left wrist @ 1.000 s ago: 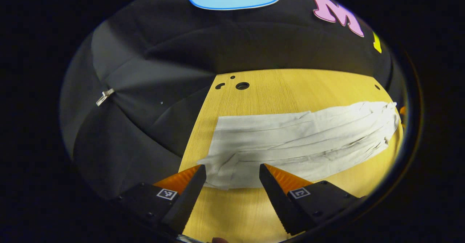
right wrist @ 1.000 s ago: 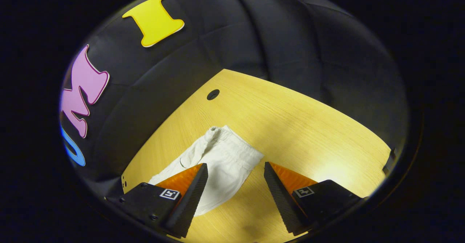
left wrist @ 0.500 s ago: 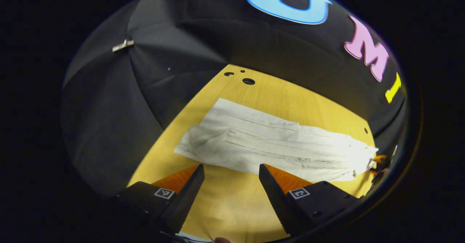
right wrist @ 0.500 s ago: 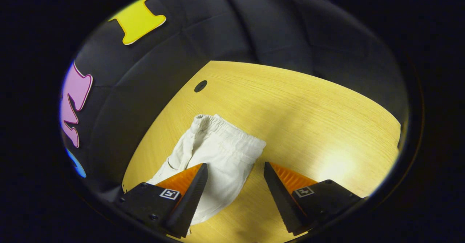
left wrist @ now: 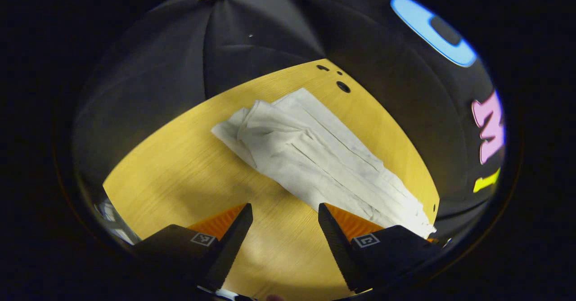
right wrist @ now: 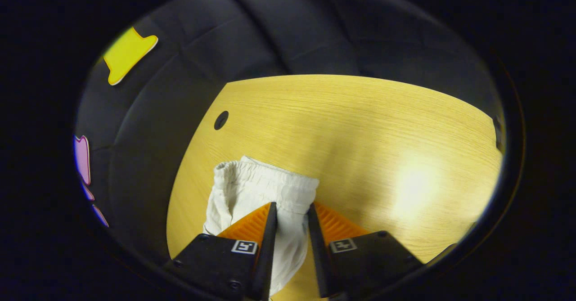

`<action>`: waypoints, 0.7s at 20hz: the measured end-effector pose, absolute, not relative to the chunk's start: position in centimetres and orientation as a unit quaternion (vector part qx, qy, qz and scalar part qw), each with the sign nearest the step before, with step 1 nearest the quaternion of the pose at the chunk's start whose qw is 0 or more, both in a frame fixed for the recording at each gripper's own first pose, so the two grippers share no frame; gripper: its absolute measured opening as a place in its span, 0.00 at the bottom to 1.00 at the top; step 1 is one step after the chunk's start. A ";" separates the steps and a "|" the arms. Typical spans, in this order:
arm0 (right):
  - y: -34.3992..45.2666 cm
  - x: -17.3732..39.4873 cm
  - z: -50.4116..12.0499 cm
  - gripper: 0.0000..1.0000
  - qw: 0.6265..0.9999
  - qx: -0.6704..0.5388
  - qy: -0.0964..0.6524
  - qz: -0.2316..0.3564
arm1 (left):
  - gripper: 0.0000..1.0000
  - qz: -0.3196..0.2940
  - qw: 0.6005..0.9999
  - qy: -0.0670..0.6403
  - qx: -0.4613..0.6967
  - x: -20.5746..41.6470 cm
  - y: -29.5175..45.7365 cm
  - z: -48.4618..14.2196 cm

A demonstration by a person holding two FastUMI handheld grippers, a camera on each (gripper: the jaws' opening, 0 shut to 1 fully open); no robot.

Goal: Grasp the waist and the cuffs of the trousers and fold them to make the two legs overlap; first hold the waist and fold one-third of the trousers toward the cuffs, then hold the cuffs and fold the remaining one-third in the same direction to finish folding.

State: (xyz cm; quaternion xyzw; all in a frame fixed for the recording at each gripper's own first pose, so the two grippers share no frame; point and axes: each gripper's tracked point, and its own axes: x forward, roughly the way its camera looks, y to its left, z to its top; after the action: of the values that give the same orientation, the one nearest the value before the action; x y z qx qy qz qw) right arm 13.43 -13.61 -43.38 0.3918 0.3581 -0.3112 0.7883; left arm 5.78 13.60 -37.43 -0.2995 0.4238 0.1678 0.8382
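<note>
Left gripper view: the white trousers (left wrist: 315, 157) lie flat on the yellow wooden surface (left wrist: 180, 175), already doubled lengthwise so the legs overlap, running as a long strip from the cuffs (left wrist: 245, 128) near the far corner with the small holes (left wrist: 343, 86) toward the waist at the lower right. The left gripper (left wrist: 284, 229) hangs above bare wood just beside the strip, its fingers spread apart and grasping nothing. Right gripper view: the gathered waist (right wrist: 265, 186) lies toward the surface's left edge, near a round hole (right wrist: 221, 119). The right gripper (right wrist: 290, 229) has its fingers drawn close with waist cloth between them; they appear clenched on the fabric just below the gathered band, though contact on both sides cannot be fully confirmed. Judgement: the cloth is light, soft and limp, creased along its length; it will sag and drag wherever unsupported, and the stacked layers may slide apart. The sound holds are the thicker gathered waistband at its corners, all layers pinched together, and later the hemmed cuff corners.
</note>
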 end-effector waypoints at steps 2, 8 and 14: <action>-13.5 14.0 -43.6 0.18 0.795 0.379 0.361 -0.307 | 0.95 0.187 0.828 0.419 -0.324 6.3 14.2 -38.0; -13.4 13.7 -43.5 0.17 0.809 0.359 0.360 -0.294 | 0.93 0.231 0.807 0.398 -0.370 8.8 15.7 -39.0; -13.4 13.6 -43.5 0.16 0.810 0.362 0.361 -0.287 | 0.93 0.250 0.790 0.414 -0.376 11.9 16.5 -39.3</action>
State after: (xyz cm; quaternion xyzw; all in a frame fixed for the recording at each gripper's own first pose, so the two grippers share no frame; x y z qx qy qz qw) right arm 13.57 -13.36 -43.45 0.3619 0.3607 -0.2867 0.8104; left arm 11.90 16.49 -39.30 -0.3758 0.4141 0.2501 0.7904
